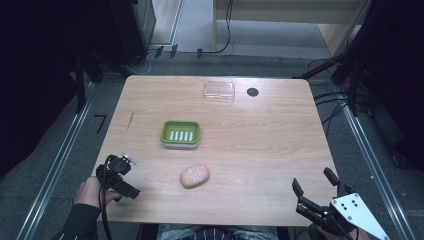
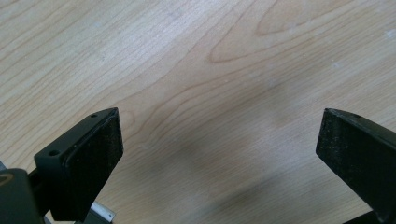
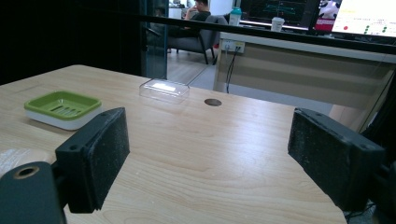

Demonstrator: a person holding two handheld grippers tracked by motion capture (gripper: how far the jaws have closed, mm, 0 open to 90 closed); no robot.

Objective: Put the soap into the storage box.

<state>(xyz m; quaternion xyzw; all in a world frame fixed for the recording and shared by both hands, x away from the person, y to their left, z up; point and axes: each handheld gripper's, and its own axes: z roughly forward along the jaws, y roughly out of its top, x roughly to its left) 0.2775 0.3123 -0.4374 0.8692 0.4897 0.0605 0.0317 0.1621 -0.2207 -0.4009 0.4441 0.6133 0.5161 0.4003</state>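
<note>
We judged the soap bar [image 1: 194,176] to be the thing in play, lying on the near half of the table [image 1: 260,150], with the green soap dish [image 1: 180,134] at about eleven o'clock from it and well apart. The left hand-held gripper [image 1: 131,191] sat over the near left corner, so the soap lay at roughly two o'clock from it and near; the right hand-held gripper [image 1: 312,181] hung over the near right corner, with the soap at about nine o'clock and much farther off. The left hand was the nearer. The soap's long axis ran roughly from eight to two o'clock, so the jaws would want to close across its short width.

In the left gripper view the left hand-held gripper [image 2: 219,140] stood wide and empty over bare wood; in the right gripper view the right hand-held gripper [image 3: 208,158] likewise gaped wide, holding nothing.

A clear lid [image 1: 219,91] lay at the far edge beside a dark round grommet [image 1: 252,92]. Faint embossed marks showed on the soap; we could not read them.
</note>
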